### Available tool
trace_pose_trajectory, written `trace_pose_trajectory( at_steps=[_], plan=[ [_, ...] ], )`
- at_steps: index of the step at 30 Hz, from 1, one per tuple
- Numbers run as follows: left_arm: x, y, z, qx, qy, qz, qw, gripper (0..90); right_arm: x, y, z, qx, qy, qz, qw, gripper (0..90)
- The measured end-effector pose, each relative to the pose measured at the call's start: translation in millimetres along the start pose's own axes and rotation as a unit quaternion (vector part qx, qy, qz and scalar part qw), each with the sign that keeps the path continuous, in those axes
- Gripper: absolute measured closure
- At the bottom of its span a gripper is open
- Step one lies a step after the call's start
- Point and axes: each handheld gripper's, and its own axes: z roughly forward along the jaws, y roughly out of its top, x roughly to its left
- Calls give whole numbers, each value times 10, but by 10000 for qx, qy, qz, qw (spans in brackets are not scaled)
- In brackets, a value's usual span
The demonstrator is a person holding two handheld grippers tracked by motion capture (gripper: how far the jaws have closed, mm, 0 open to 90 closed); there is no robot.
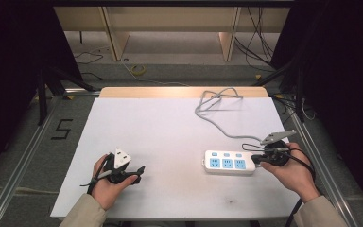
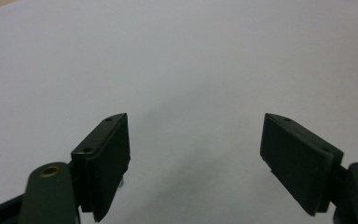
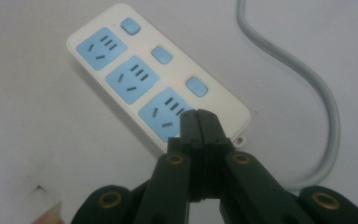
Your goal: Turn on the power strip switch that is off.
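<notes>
The right gripper (image 3: 199,122), jaws pressed together and empty, hovers at the cable end of the white power strip (image 3: 156,77) on the table; probably it prepares to press a switch. The left gripper (image 2: 196,154) waits wide open

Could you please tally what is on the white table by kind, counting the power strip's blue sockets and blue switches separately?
Power strip: 1
Blue sockets: 3
Blue switches: 3
Grey cable: 1
Hand-held claws: 2, left claw and right claw
Total: 10
</notes>
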Motion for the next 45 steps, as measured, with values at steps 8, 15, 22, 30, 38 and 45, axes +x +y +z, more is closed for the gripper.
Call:
trace_pose_trajectory(
  at_steps=[8, 15, 22, 30, 38, 45],
  plan=[
    [0, 1, 0, -4, 0, -2, 10000, 243, 3, 63, 8, 85, 34, 3, 10000, 900],
    [-1, 3, -1, -13, 2, 4, 10000, 244, 9, 127, 23, 163, 69, -28, 9998, 900],
    [-3, 4, -1, -16, -6, 10, 10000, 245, 18, 181, 28, 204, 83, -64, 9997, 900],
    [-6, 6, -1, -19, -2, 17, 10000, 245, 38, 240, 31, 233, 85, -101, 9996, 900],
    [-6, 8, -4, -26, -7, 17, 10000, 246, 65, 290, 51, 255, 112, -146, 9995, 900],
    [-6, 8, -5, -26, -5, 19, 10000, 246, 89, 331, 65, 308, 134, -144, 9993, 900]
  ],
)
